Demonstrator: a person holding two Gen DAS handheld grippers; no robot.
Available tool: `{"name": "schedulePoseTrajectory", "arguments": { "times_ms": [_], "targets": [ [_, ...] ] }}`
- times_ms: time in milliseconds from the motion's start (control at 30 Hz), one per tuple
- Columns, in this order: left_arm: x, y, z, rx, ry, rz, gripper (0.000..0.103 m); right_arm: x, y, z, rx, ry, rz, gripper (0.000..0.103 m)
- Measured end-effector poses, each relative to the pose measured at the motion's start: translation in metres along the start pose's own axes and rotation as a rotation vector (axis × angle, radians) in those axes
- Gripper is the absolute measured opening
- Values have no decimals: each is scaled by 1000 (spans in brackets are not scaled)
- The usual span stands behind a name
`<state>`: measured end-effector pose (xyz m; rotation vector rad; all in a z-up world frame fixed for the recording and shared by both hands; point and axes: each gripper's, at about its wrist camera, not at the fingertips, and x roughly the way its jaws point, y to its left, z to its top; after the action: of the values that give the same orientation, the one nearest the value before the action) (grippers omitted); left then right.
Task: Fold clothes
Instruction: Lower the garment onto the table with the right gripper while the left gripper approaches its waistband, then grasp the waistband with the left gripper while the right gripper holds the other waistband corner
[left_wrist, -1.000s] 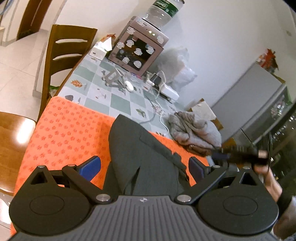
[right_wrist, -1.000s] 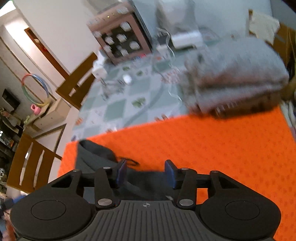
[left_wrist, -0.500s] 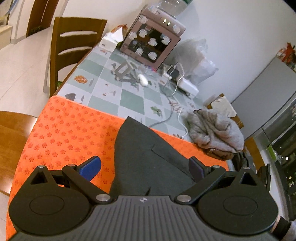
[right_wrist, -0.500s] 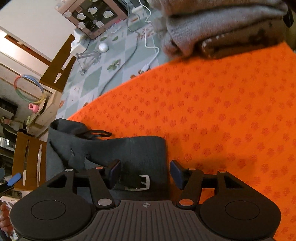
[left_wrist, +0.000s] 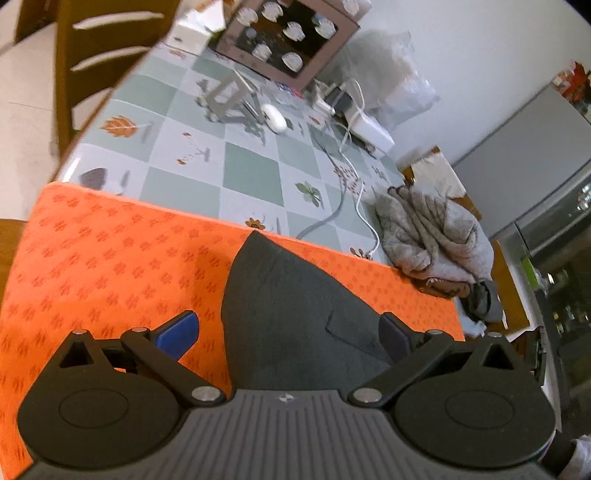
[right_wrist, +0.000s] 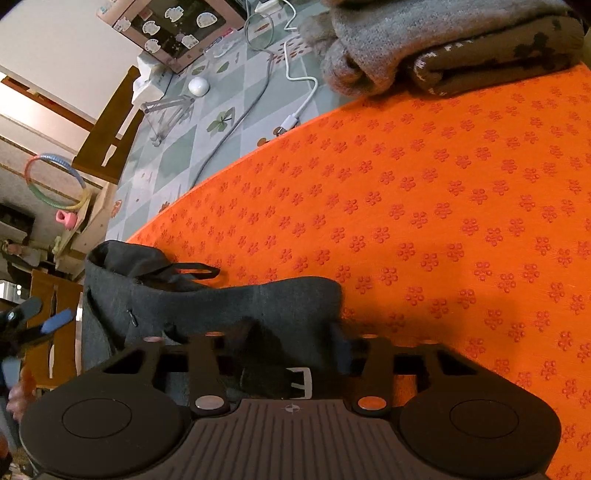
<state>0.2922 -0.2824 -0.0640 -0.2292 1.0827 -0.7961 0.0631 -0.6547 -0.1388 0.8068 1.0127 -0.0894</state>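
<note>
A dark grey garment (left_wrist: 291, 317) lies on an orange mat (left_wrist: 110, 258) on the table. My left gripper (left_wrist: 288, 332) is open, low over the garment's near part, its blue pads apart on either side of the cloth. In the right wrist view the same garment (right_wrist: 207, 306) shows with a strap loop and a white buckle. My right gripper (right_wrist: 280, 343) is open and sits low on the garment's edge by the buckle, its fingertips mostly hidden by dark cloth. The left gripper also shows far left in the right wrist view (right_wrist: 33, 321).
A folded grey and brown knit pile (right_wrist: 443, 44) sits at the mat's far edge; it also shows in the left wrist view (left_wrist: 432, 240). Cables (left_wrist: 351, 173), a white mouse (left_wrist: 274, 117), a metal stand and a box (left_wrist: 284, 33) lie on the checked tablecloth. A wooden chair (left_wrist: 99, 70) stands at left.
Both grippers have dropped closer to the garment. The right gripper moved from the mat's far side down onto the garment's edge by the buckle. Both stay open.
</note>
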Motion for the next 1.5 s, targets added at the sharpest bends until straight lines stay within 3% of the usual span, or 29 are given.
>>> {"name": "schedulePoseTrajectory", "arguments": {
  "times_ms": [100,300,467,967,1200,1433,1500],
  "targets": [
    [20,8,15,20,54,-30,102,-11,-1,0,15,-30,22,7],
    [55,5,38,78,118,-84,102,-64,-7,4,86,-185,1,6],
    [89,-12,52,137,163,-127,102,-95,-23,7,116,-292,-149,6],
    [218,-89,78,352,316,-231,102,-107,-91,2,245,-344,-318,7],
    [256,-105,81,380,376,-279,102,-101,-98,2,219,-326,-299,10],
    [274,-111,73,362,415,-320,84,-92,-106,3,200,-321,-272,23],
    [273,-111,78,358,400,-313,78,-89,-107,4,189,-314,-264,31]
  ]
}}
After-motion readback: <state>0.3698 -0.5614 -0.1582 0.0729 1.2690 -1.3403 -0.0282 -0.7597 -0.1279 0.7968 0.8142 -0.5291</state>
